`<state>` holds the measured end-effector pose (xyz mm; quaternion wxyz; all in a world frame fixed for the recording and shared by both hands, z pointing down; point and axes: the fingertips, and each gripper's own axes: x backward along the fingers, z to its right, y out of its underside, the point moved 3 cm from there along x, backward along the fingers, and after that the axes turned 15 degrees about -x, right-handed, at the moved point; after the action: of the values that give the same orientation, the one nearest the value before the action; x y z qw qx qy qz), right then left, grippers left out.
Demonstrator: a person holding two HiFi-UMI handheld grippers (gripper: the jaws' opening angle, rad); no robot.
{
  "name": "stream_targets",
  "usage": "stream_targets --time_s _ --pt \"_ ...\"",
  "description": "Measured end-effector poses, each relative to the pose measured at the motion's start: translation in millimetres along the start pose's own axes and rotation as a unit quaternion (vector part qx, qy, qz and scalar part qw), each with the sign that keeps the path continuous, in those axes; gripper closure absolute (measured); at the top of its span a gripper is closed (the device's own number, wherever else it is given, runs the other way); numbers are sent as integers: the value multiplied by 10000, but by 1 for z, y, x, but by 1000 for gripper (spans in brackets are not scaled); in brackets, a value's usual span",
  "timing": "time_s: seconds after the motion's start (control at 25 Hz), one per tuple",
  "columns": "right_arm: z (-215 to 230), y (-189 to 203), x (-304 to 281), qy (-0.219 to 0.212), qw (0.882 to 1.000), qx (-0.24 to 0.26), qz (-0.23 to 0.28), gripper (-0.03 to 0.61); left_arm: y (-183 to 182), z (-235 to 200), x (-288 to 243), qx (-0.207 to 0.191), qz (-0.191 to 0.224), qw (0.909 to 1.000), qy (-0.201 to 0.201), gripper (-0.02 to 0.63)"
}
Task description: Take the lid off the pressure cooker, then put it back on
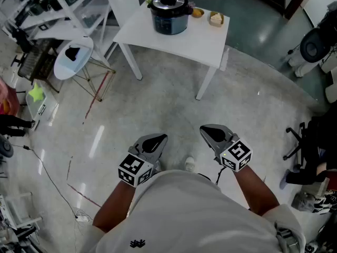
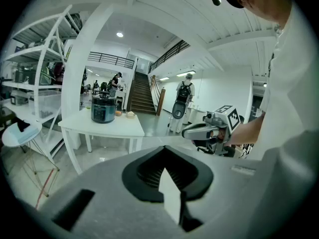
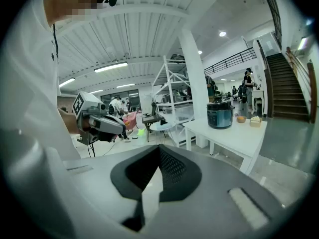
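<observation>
White table [image 1: 158, 40] far off carries the cooker [image 1: 169, 19], lid [image 1: 169, 0] on — left gripper [image 1: 159, 138] and right gripper [image 1: 206, 130] near the body, both pressed together, empty.

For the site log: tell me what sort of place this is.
Likely a big indoor lab or workshop hall: bare concrete floor, white metal shelving, and a staircase up to a railed mezzanine.
</observation>
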<state>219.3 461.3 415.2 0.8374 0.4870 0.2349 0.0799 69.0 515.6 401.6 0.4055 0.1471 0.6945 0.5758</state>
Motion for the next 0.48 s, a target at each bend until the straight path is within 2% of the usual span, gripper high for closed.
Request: stream_targets --time_s 0.36,0.4,0.48 --pt "48 -5 44 -191 9997 118 58 565 -14 31 -41 100 -15 9998 -191 607" --pt "55 -7 49 -217 9997 115 99 552 -15 34 -45 112 -15 9997 -201 607" --pt "69 -13 57 -236 9996 147 112 457 -18 40 -53 123 -11 9997 -217 607"
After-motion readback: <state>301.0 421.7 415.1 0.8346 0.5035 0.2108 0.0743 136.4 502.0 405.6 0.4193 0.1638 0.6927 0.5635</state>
